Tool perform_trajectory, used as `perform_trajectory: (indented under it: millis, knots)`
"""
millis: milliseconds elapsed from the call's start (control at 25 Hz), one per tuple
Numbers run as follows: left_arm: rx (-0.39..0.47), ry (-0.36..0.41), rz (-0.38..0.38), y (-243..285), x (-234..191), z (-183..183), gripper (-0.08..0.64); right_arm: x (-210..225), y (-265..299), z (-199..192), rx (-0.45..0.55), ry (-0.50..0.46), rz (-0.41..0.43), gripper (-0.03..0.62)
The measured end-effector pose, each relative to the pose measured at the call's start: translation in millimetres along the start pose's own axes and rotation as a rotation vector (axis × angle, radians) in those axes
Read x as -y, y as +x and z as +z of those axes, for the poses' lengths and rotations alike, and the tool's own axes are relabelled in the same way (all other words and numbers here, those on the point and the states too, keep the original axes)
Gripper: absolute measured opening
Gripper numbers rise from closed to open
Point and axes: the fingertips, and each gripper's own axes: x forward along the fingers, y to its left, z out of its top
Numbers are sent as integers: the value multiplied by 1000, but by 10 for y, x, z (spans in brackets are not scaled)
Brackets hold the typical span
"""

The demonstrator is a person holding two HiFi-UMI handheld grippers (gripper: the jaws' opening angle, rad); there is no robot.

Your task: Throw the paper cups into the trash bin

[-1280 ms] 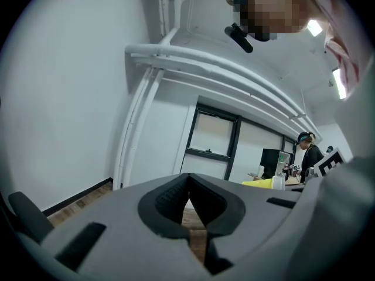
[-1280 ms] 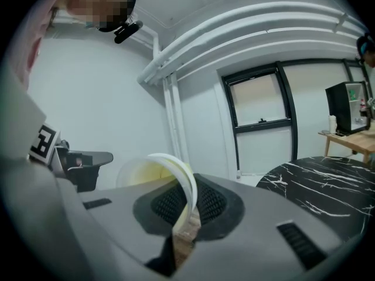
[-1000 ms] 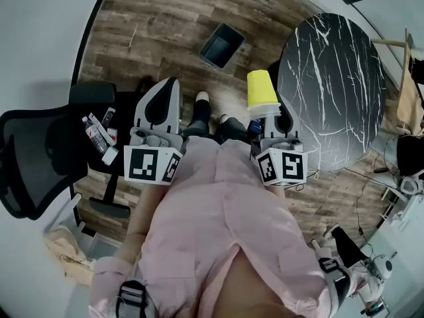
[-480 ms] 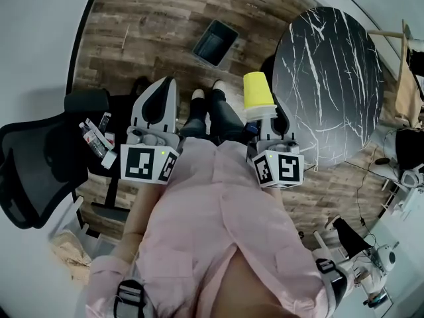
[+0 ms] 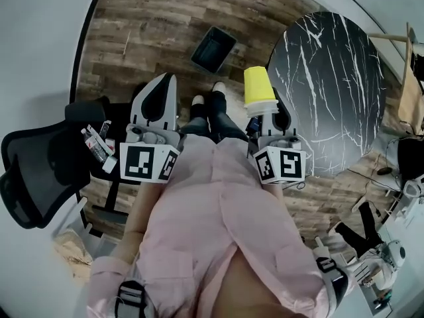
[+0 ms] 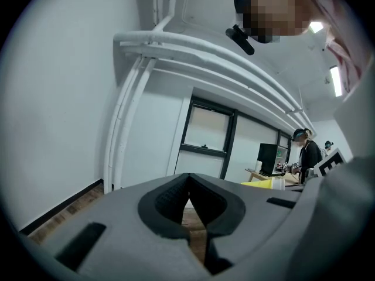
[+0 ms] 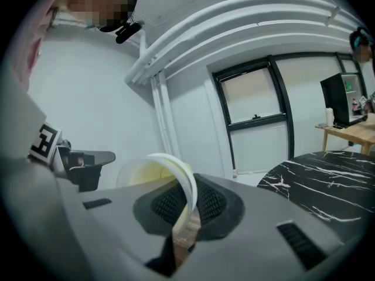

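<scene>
A yellow paper cup (image 5: 259,89) with a white rim sticks out of my right gripper (image 5: 270,113), which is shut on the cup's rim (image 7: 186,193). The cup is held level with the edge of the round black marble table (image 5: 331,85). My left gripper (image 5: 158,105) is shut with nothing between its jaws (image 6: 188,199). The dark rectangular trash bin (image 5: 212,48) stands on the wooden floor ahead, between the two grippers and farther out. The yellow cup also shows at the right of the left gripper view (image 6: 262,183).
A black office chair (image 5: 46,171) with small items on its seat stands at the left. The person's shoes (image 5: 209,95) are on the floor just short of the bin. Cables lie on the floor at the right (image 5: 371,171). A person stands at a far desk (image 6: 306,157).
The view has shifted slightly as the person steps; the bin sits a little nearer the middle between the grippers. The right gripper still holds the yellow cup.
</scene>
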Motion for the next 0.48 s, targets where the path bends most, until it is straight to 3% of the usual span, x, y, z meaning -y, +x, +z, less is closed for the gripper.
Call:
perform_trajectory:
  millis: [480]
  knots:
    - [8, -23, 6, 547, 177, -44, 14, 522, 265, 54, -8, 7, -8, 38]
